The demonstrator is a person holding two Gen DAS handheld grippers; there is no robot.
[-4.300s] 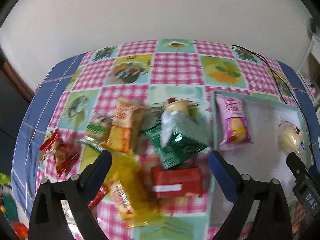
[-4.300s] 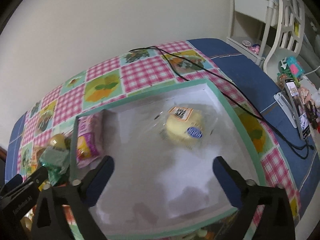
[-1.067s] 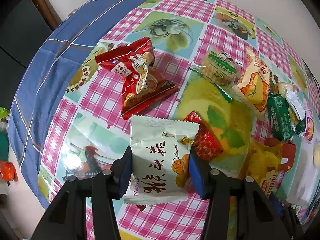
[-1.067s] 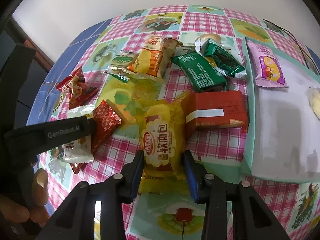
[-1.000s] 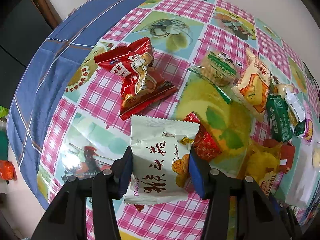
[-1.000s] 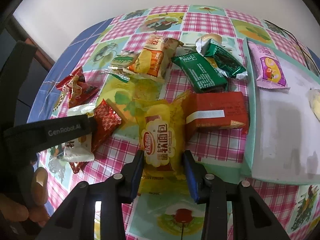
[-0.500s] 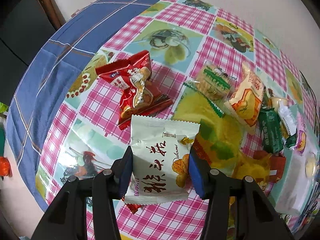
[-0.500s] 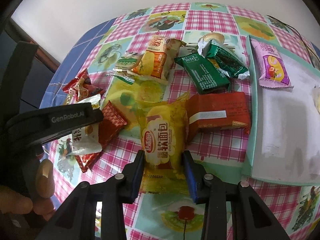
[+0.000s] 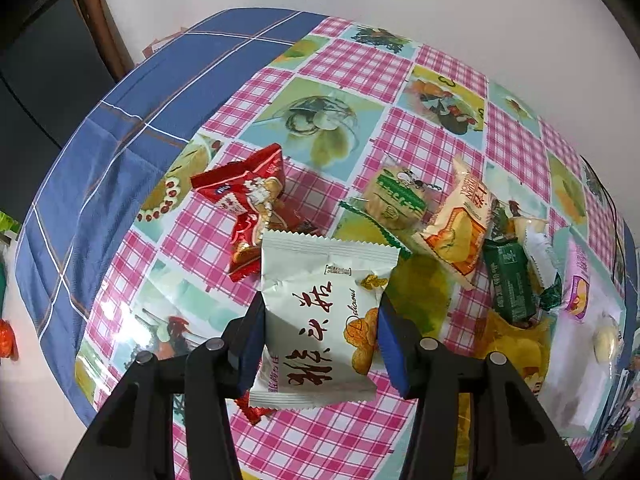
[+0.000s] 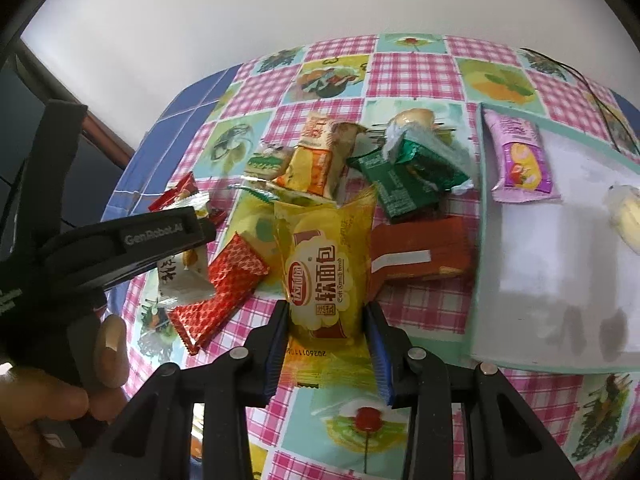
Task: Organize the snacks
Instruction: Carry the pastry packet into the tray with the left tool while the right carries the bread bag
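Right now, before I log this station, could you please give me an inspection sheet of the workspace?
Surface: table under a pink checked tablecloth, blue cloth at its edge.
Job's things: white snack packet; yellow soft-bread packet; mint-rimmed tray holding a pink packet and a pale bun.
Clutter: loose pile of red packets, orange packet, green packets, red box.
Grippers: left gripper shut on the white snack packet; right gripper shut on the yellow soft-bread packet.
Cables: black cable beyond the tray.
Surroundings: plain white wall.
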